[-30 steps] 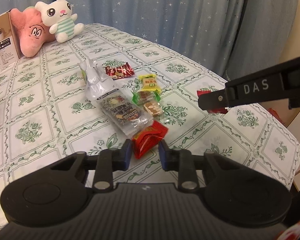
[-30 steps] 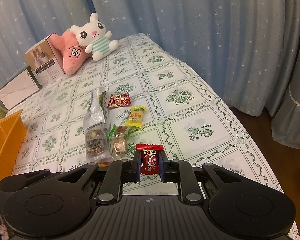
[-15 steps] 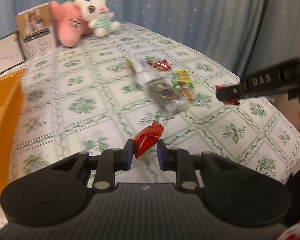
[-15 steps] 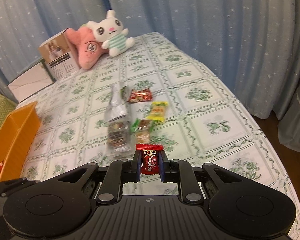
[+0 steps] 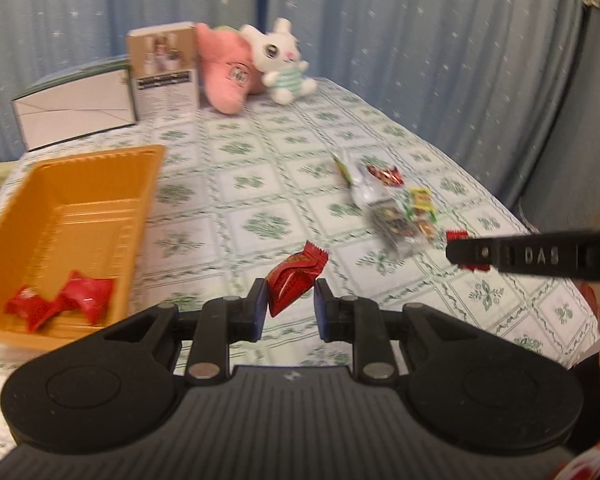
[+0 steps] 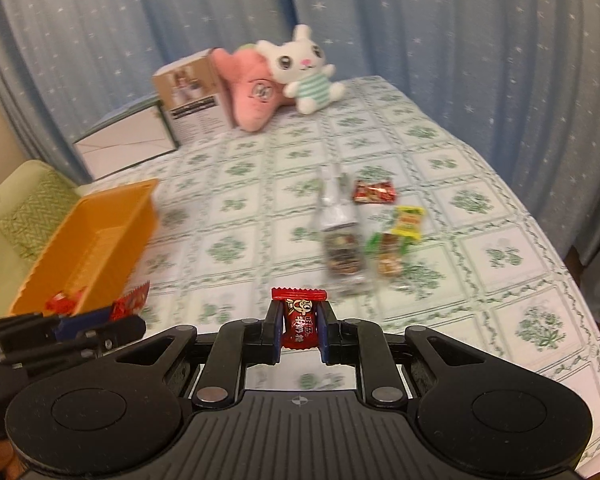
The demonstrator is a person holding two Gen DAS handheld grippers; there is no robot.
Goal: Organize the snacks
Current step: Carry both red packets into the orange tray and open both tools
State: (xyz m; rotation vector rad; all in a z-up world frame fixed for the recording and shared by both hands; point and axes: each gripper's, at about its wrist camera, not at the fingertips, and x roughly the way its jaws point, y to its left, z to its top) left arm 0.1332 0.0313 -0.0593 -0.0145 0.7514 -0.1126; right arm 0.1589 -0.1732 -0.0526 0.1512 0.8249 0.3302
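Snacks are split between the two tools and the counter (image 5: 260,168): a red snack packet (image 5: 294,280) sits between the fingers of the left hand-held gripper (image 5: 290,308), which are set only narrowly apart around it, the packet touching the left pad while a gap shows on the right, so I cannot tell whether it is truly pinched. The right hand-held gripper (image 6: 298,330) is clamped on a small red candy (image 6: 299,320), held upright. Taking the orange tray (image 5: 24,208) as the landmark, the left tool hangs just right of its near corner, and two red wrapped candies (image 5: 60,304) lie inside at its near end. Further right of the tray, on the green-patterned cloth, lies a loose cluster: a clear bag of mixed snacks (image 6: 342,256), a green-ended sweet (image 6: 388,258), a yellow one (image 6: 409,222) and a dark red one (image 6: 374,192). Beyond the tray stand a brown box (image 5: 164,72), a pink plush (image 5: 226,80) and a white bunny plush (image 5: 282,62), before a blue starred curtain (image 5: 420,40).
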